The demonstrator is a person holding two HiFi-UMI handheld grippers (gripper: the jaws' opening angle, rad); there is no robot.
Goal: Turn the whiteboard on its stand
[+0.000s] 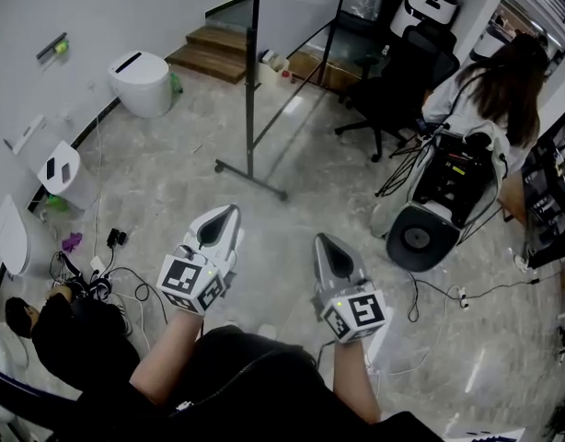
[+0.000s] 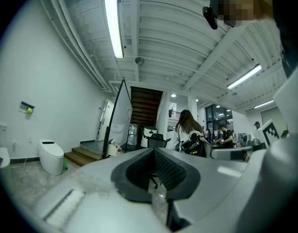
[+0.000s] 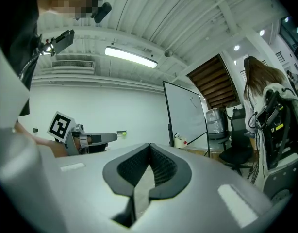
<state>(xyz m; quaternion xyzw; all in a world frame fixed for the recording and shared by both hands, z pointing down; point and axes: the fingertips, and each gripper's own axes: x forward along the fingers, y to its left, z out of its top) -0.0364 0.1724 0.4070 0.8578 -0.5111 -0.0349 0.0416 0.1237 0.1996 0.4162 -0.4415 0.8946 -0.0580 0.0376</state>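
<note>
The whiteboard (image 1: 287,12) stands on its black wheeled stand (image 1: 251,109) across the floor ahead of me, seen nearly edge on in the head view. It also appears as a tilted white panel, whiteboard (image 2: 118,118) in the left gripper view and whiteboard (image 3: 186,114) in the right gripper view. My left gripper (image 1: 229,213) and right gripper (image 1: 320,240) are held side by side low in front of me, well short of the stand and touching nothing. Both point toward the board. The left gripper (image 2: 154,153) has its jaws shut and empty, as does the right gripper (image 3: 149,147).
A white toilet-shaped unit (image 1: 141,83) sits by the left wall, with wooden steps (image 1: 212,52) behind the stand. A black office chair (image 1: 393,95), a seated long-haired person (image 1: 490,95) and a round-based machine (image 1: 420,238) fill the right. Cables (image 1: 103,279) lie at the left.
</note>
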